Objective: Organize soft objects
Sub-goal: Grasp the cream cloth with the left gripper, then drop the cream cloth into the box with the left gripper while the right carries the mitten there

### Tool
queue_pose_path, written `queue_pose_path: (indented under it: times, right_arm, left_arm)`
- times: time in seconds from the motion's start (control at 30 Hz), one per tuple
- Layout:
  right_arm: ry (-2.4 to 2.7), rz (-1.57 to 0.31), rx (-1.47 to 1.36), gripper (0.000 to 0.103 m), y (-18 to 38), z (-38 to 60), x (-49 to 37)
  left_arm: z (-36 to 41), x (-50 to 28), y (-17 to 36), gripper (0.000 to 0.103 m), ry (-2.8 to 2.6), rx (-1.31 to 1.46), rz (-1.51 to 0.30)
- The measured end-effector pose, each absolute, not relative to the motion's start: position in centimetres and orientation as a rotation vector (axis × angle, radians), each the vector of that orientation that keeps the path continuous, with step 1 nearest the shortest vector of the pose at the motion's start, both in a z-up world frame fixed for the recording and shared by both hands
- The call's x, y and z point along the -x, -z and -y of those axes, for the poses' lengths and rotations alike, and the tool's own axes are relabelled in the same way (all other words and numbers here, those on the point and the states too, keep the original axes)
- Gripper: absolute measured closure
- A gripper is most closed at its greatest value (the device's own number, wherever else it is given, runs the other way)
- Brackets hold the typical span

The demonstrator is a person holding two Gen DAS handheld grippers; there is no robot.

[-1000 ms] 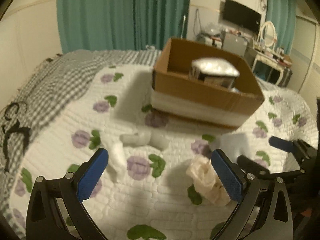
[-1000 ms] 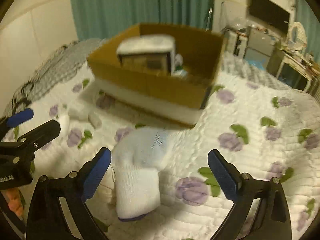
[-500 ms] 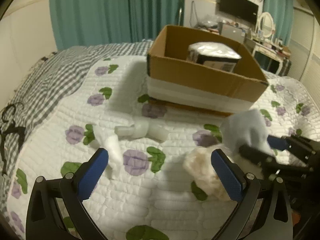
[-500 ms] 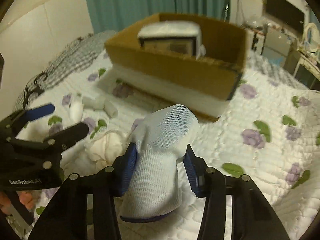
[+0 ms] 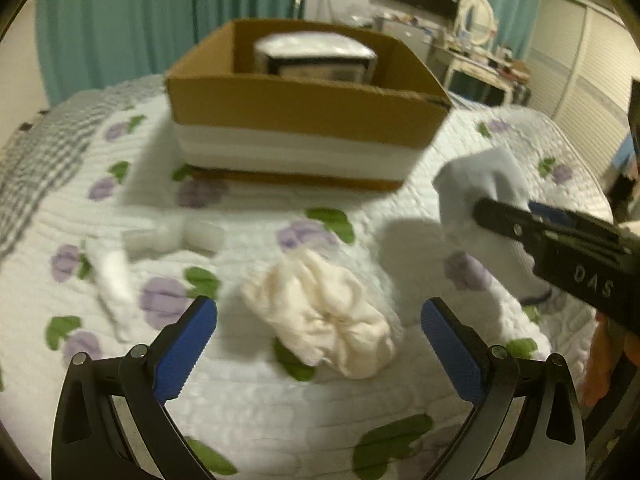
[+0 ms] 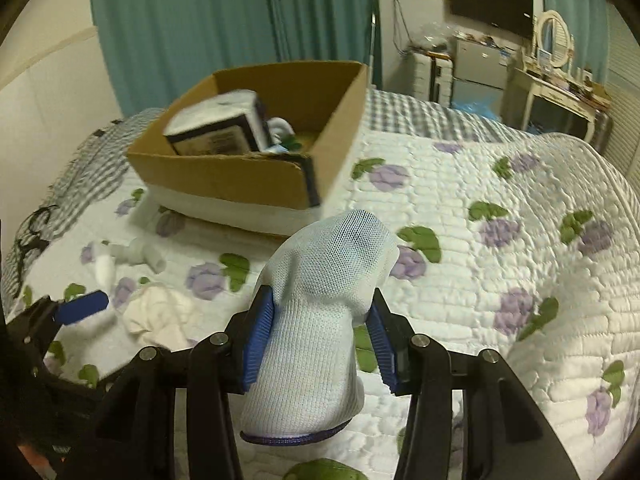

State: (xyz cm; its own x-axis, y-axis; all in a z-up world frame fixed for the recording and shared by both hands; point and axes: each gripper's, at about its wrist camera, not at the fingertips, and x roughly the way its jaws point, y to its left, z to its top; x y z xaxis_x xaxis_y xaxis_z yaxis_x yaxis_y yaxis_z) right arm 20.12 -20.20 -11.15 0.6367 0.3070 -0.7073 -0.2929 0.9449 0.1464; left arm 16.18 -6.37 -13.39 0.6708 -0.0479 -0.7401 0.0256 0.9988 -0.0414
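Gripping now: our right gripper [image 6: 320,340] has its blue pads clenched on a pale blue knitted sock with a dark cuff [image 6: 320,312], lifted off the bed, toe pointing up.
Left tool: we see our left gripper [image 5: 318,350] spread wide and empty, low over the bed.
Between its fingers: a crumpled cream-white cloth bundle [image 5: 324,312] lies on the quilt just ahead of the blue pads, touching neither.
Box: an open brown cardboard box with a white band round its base [image 5: 304,120] sits further back on the bed; inside we see a white-topped wrapped packet with dark sides [image 5: 316,56].
Other soft things: a small white roll [image 5: 114,284] and a pair of white tubular pieces [image 5: 176,234] lie left of the bundle, apart from it.
In the way: from the left wrist view, the right gripper and sock stand to the right of the bundle, short of the box's near right corner.
Surface: a white quilted bedspread with purple flowers and green leaves [image 6: 500,260], over a grey checked blanket [image 6: 80,176].
Room: teal curtains [image 6: 200,20], a wall-mounted black television [image 6: 492,2], a cream dressing table with an oval mirror [image 6: 556,64].
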Motion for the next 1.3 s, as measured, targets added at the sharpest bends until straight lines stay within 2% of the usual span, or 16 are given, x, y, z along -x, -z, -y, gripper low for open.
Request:
queue_pose_path:
  times: [0.03, 0.1, 0.17, 0.23, 0.27, 0.3, 0.33, 0.4, 0.53, 0.83, 1.3]
  right_arm:
    - [-0.344, -0.815, -0.020, 0.057, 11.2, 20.2, -20.2]
    - [-0.343, -0.819, -0.017, 0.057, 11.4, 20.2, -20.2]
    - [-0.345, -0.818, -0.013, 0.057, 11.4, 20.2, -20.1]
    - [-0.346, -0.816, -0.006, 0.057, 11.3, 20.2, -20.0]
    - [-0.345, -0.813, -0.001, 0.057, 11.3, 20.2, -19.8]
    - [-0.345, -0.812, 0.000, 0.057, 11.3, 20.2, -19.6]
    - [-0.346, -0.814, -0.003, 0.057, 11.2, 20.3, -19.5]
    - [-0.342, -0.810, -0.006, 0.057, 11.0, 20.4, -19.0]
    - [-0.339, -0.790, -0.005, 0.057, 10.3, 20.4, -17.9]
    - [-0.329, -0.755, -0.005, 0.057, 8.0, 20.2, -16.0]
    - [-0.367, -0.557, 0.009, 0.057, -2.1, 18.8, -17.5]
  left_arm:
    - [6.6, -16.3, 13.7, 0.001, 0.056, 0.028, -0.843]
    - [7.0, -16.5, 14.2, 0.011, 0.074, 0.023, -0.859]
    - [7.2, -16.8, 14.7, 0.014, 0.092, 0.021, -0.876]
    - [7.5, -17.1, 15.3, 0.028, 0.106, 0.025, -0.897]
    - [7.5, -17.2, 15.5, 0.041, 0.110, 0.028, -0.903]
    - [7.5, -17.3, 15.7, 0.047, 0.118, 0.030, -0.910]
    - [7.6, -17.5, 16.0, 0.049, 0.123, 0.029, -0.920]
    - [7.7, -17.6, 16.4, 0.067, 0.134, 0.024, -0.930]
    - [6.9, -17.5, 16.1, 0.079, 0.141, 0.046, -0.928]
    - [5.6, -15.4, 13.0, 0.079, 0.159, 0.030, -0.856]
    - [5.3, -15.2, 0.8, 0.076, 0.178, -0.082, -0.548]
